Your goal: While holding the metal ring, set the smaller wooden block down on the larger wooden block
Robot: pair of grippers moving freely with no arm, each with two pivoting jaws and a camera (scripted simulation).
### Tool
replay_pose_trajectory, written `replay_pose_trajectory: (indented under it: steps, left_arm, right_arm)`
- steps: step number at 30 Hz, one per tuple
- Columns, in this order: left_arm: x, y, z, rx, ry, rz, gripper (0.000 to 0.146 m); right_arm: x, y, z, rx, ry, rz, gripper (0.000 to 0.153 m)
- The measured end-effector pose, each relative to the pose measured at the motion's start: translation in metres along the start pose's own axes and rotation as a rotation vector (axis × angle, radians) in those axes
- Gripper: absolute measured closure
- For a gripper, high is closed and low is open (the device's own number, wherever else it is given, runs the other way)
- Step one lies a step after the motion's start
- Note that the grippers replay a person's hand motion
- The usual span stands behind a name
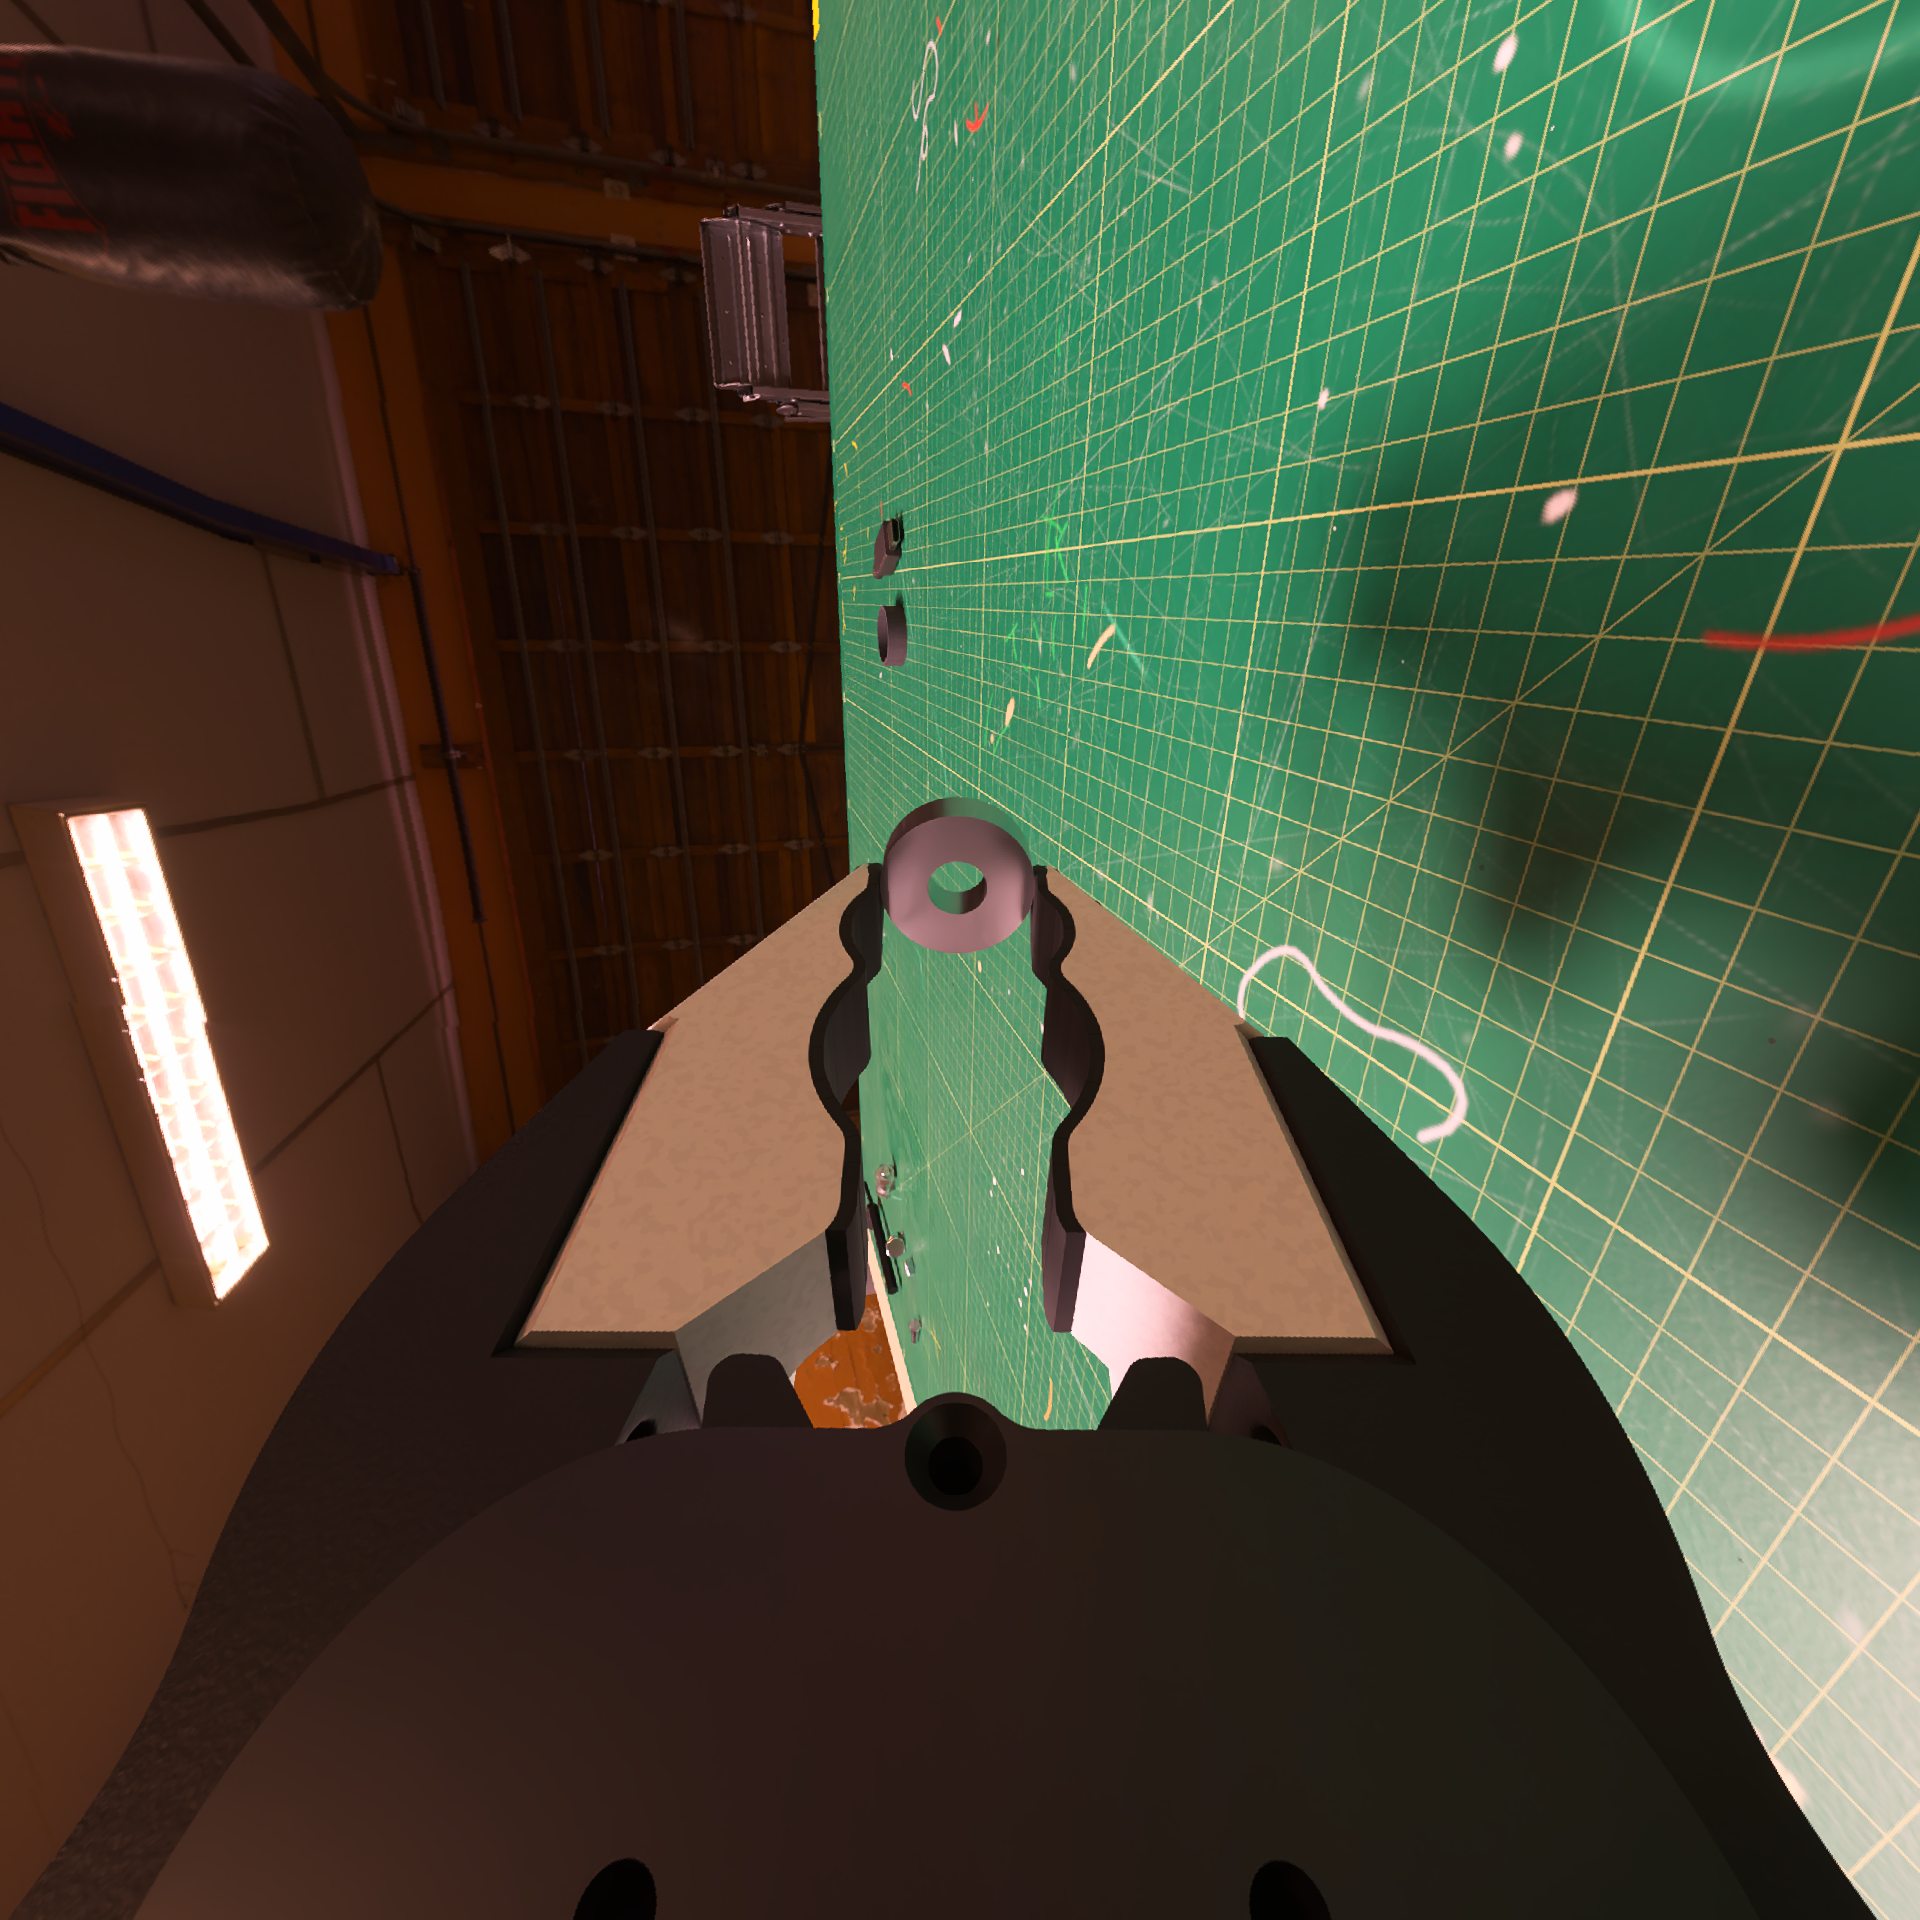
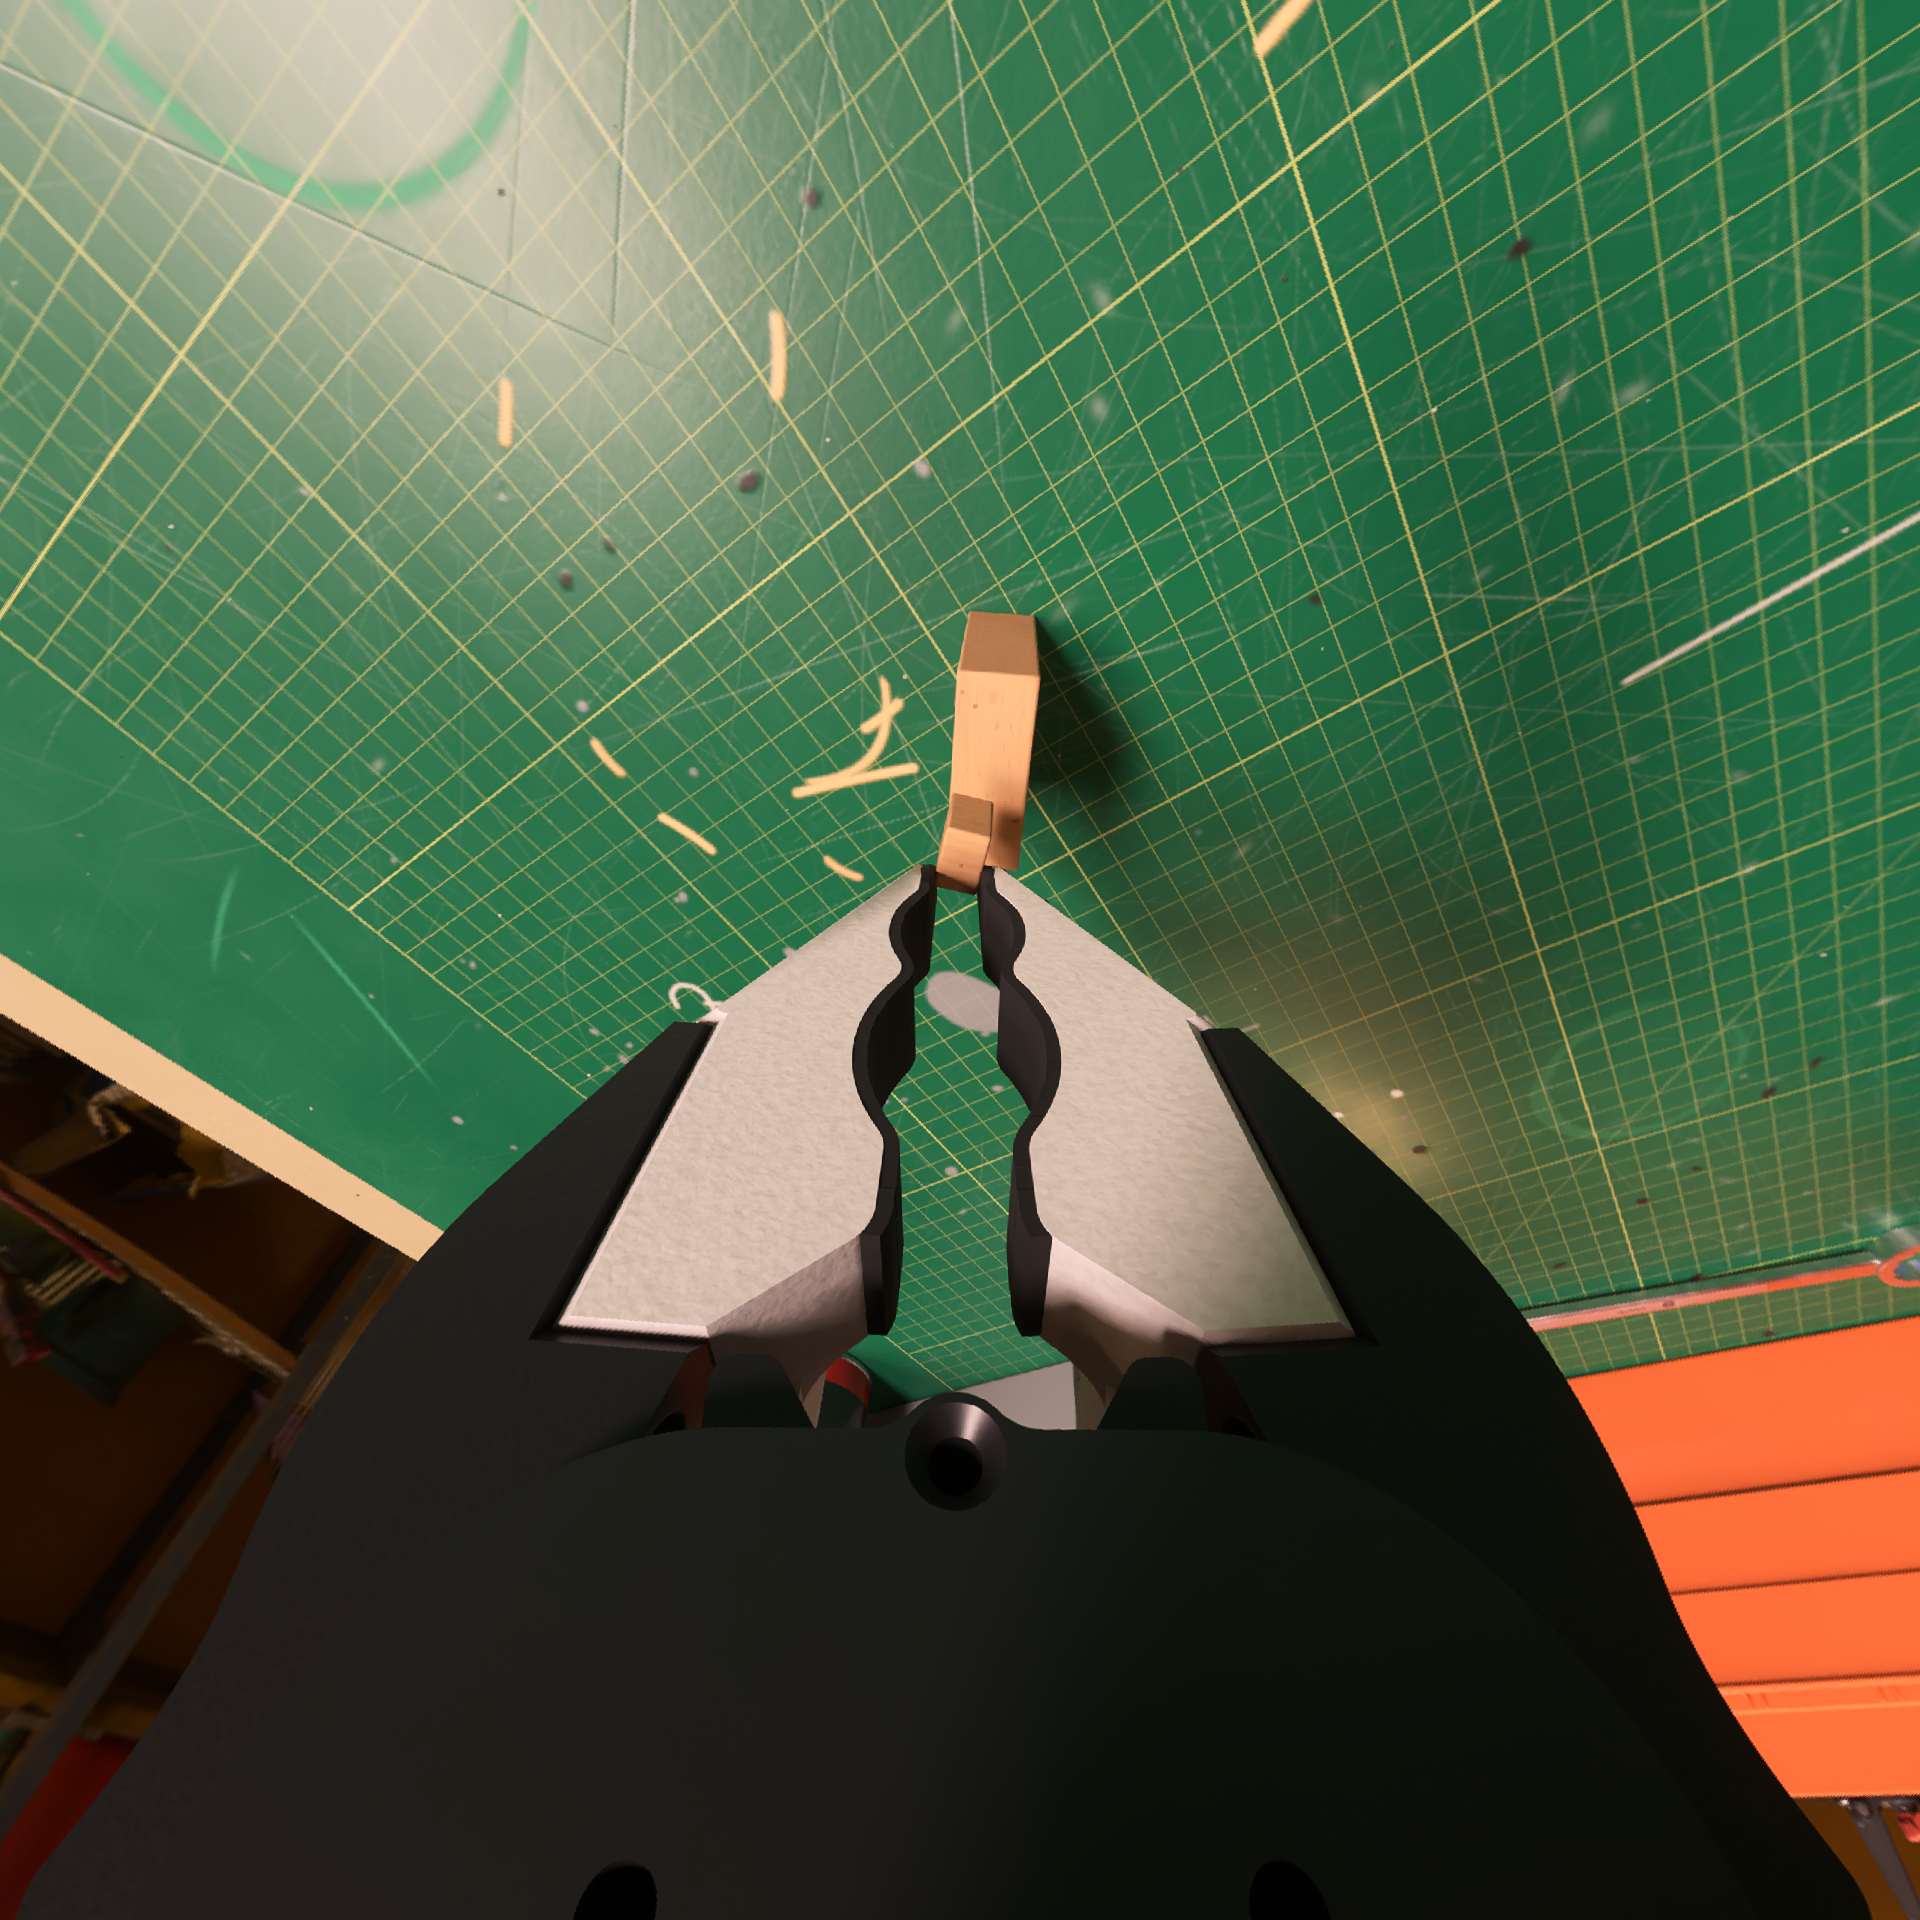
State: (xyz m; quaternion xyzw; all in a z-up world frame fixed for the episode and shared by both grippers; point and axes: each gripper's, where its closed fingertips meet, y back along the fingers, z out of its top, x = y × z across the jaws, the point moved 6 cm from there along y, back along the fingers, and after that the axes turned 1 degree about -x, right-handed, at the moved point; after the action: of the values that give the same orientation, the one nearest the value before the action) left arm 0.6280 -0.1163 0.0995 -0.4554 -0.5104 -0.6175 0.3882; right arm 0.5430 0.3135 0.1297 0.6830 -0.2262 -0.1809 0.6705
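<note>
In the left wrist view my left gripper (image 1: 957, 881) is shut on the grey metal ring (image 1: 906, 896), held by its rim between the fingertips, just off the green cutting mat (image 1: 1455, 727). In the right wrist view my right gripper (image 2: 957, 879) is shut on the smaller wooden block (image 2: 963, 840) at the very fingertips. The larger wooden block (image 2: 1000, 717) stands on the mat (image 2: 1351, 520) right behind it. The smaller block overlaps the larger block's near face; I cannot tell whether they touch.
Two small dark parts (image 1: 890, 592) lie far off on the mat, and a metal frame (image 1: 753, 301) stands at its far edge. In the right wrist view the mat's pale edge (image 2: 208, 1122) runs at lower left and an orange panel (image 2: 1766, 1538) sits at lower right.
</note>
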Motion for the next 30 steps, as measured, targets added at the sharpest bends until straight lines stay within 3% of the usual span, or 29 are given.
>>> replay_pose_trajectory:
  steps: [10, 15, 19, 22, 25, 27, 30]
  left_arm:
    - [-0.004, -0.002, 0.001, -0.009, -0.001, -0.023, 0.118]
    - [-0.003, -0.002, 0.001, -0.007, 0.004, -0.020, 0.118]
    - [-0.003, -0.001, 0.001, -0.011, 0.004, -0.018, 0.118]
    - [-0.002, -0.001, 0.001, -0.019, 0.008, -0.009, 0.118]
    - [0.001, 0.000, 0.002, -0.031, 0.018, 0.010, 0.118]
    - [0.003, 0.000, 0.004, -0.049, 0.026, 0.038, 0.118]
    - [0.005, -0.001, 0.007, -0.090, 0.024, 0.091, 0.118]
  right_arm:
    - [-0.012, -0.013, 0.001, -0.027, -0.044, 0.176, 0.145]
    - [-0.011, -0.012, 0.007, -0.097, -0.031, 0.175, 0.141]
    - [-0.011, 0.004, 0.006, -0.161, -0.038, 0.116, 0.128]
    - [-0.008, 0.037, 0.006, -0.311, -0.053, -0.013, 0.126]
    - [0.019, 0.073, 0.015, -0.589, -0.042, -0.130, 0.126]
    - [0.051, 0.082, 0.027, -0.816, 0.013, -0.124, 0.126]
    - [0.103, 0.067, 0.053, -1.095, 0.064, -0.010, 0.128]
